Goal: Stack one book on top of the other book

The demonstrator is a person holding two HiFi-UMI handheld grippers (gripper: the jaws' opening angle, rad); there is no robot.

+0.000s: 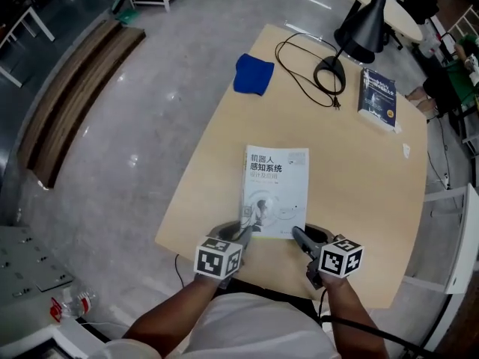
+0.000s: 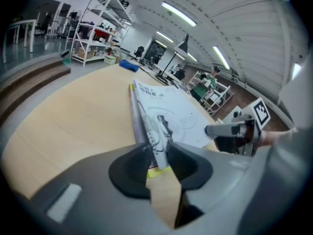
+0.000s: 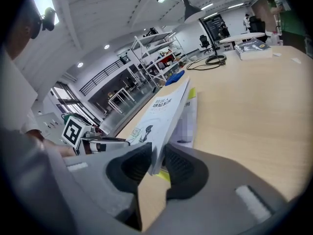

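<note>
The near book (image 1: 275, 189) lies on the table (image 1: 359, 200), by its near edge. The left gripper (image 1: 243, 238) is at its near left corner, the right gripper (image 1: 298, 236) at its near right corner. The far book (image 1: 377, 96) lies far right, the lamp (image 1: 330, 72) left of it, the cloth (image 1: 253, 73) further left.

White book (image 1: 276, 189) on table (image 1: 359, 193), left tongs (image 1: 247, 235), right tongs (image 1: 297, 235) at near edge

Lab-like workspace: shelving racks (image 2: 95, 28), worktable (image 1: 224, 163).

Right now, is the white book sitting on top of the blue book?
No, the white book lies by itself, and the dark blue book sits far off beside the lamp.
</note>
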